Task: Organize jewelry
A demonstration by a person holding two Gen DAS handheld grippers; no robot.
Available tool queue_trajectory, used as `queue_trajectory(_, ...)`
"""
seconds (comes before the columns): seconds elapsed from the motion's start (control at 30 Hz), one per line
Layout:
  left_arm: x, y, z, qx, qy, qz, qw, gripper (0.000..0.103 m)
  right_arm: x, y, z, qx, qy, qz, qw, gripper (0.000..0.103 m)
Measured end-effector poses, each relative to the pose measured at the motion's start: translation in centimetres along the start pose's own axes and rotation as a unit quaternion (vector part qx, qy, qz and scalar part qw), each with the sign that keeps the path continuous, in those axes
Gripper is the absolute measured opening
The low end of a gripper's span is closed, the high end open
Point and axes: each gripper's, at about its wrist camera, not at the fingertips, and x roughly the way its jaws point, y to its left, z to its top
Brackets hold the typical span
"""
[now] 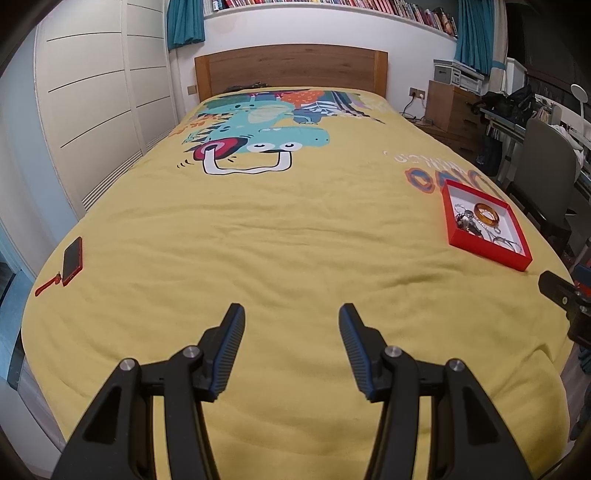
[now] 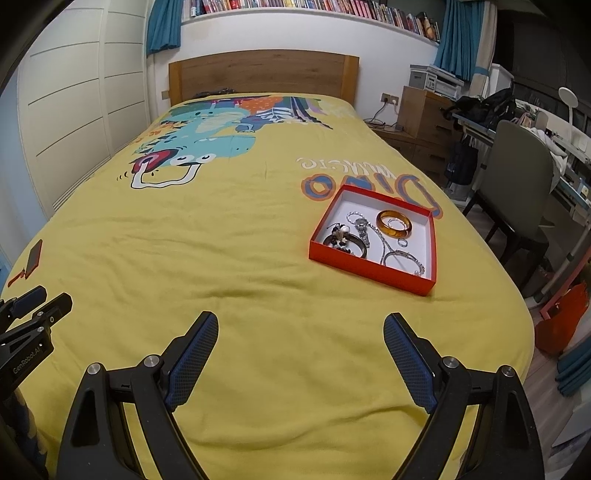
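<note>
My left tool (image 1: 291, 314) hangs over the near end of the bed with its jaws apart and nothing between them, only bare yellow cover showing in the gap; my right tool (image 2: 301, 321) is spread wider, likewise empty, touching nothing; each tilts down toward the cover.

The red tray (image 2: 369, 271) lies on the cover ahead of my right tool and off to its right, well apart from the fingertips; from my left tool it sits far over to the right, near the bed's right edge; inside, on the white lining, an amber bangle (image 2: 393, 222) lies toward the far right corner; a silver wristwatch (image 2: 362, 229) lies left of it; a dark bracelet (image 2: 347, 245) with what may be beads or charms, too small to be sure, sits at the near left; a silver chain (image 2: 400, 256) loops across the near right; a small ring (image 2: 402, 242) rests between bangle and chain.

The yellow bedcover (image 1: 258, 240), printed with a cartoon dinosaur, is lightly rumpled; a red phone (image 1: 72, 260) lies near its left edge, a red strap trailing from it; a wooden headboard (image 1: 291, 66) closes the far end; white wardrobe doors (image 1: 92, 110) stand at the left; a bookshelf (image 2: 314, 5) runs along the wall between teal curtains; a chair (image 2: 524, 177) and a cluttered desk stand at the right.
</note>
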Motion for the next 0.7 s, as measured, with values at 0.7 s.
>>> queue_trajectory(0.7,0.07,-0.75,-0.32,0.006,0.017,-0.015,0.9997,0.056,0.12,-0.4,-0.22,0.0,-0.001,0.007,1.0,0.09)
